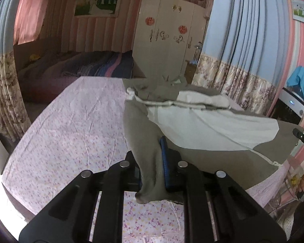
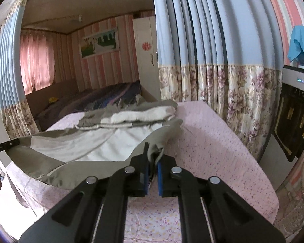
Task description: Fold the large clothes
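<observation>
- Left tongs (image 1: 152, 162): pinching a bunched corner of the grey-and-white garment (image 1: 202, 125); a loose tail of grey cloth hangs below the blue pads.
- Right tongs (image 2: 152, 168): pressed together on the opposite near corner of the garment, a thin gather of fabric between the pads.
- Garment: its near edge is stretched between the two tongs and raised off the floral sheet (image 1: 71, 121); its far part lies heaped toward the far edge of the bed.
- Risk, slip: the right grip appears to take little cloth; added tension between the tongs could pull that corner free and drop one side.
- Risk, skew: uneven lifting would likely crease the white lining (image 2: 87, 147) and fold the garment crooked.
- Risk, drag: the heaped far part may pull the sheet along and bunch it.
</observation>
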A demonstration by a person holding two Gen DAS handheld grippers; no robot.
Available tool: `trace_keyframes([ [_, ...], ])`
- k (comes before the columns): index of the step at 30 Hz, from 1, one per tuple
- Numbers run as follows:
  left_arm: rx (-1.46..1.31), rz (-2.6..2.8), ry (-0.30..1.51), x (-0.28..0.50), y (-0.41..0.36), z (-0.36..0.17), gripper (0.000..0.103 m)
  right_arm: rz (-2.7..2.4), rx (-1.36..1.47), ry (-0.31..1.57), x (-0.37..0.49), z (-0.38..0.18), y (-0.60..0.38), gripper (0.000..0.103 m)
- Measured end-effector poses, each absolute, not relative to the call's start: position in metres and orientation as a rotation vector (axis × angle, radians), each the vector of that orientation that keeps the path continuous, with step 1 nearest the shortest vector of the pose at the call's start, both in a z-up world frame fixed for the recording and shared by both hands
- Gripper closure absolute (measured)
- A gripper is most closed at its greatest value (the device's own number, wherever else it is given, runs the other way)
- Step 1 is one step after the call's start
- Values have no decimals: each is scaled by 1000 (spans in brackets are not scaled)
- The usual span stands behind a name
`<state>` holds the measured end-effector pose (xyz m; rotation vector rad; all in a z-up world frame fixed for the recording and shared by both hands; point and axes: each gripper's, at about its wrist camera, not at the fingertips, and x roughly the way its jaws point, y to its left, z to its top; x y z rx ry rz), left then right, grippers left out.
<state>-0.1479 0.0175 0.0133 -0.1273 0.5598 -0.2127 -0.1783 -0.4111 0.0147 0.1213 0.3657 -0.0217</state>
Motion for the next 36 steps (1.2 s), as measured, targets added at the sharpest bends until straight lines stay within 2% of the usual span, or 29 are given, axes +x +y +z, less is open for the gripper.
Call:
trace_keyframes([
  [8, -154, -225, 566, -105, 20, 36, 89, -15, 136, 356, -142, 37, -420, 97],
  [16, -104, -232, 535, -24, 5, 69, 89, -38, 80, 318, -62, 75, -422, 97],
  [28, -58, -213, 577, 173, -25, 75, 88, -29, 40, 341, 141, 86, -435, 97],
  [36, 31, -132, 664, 293, -54, 39, 85, -13, 105, 474, 268, 66, -449, 96],
])
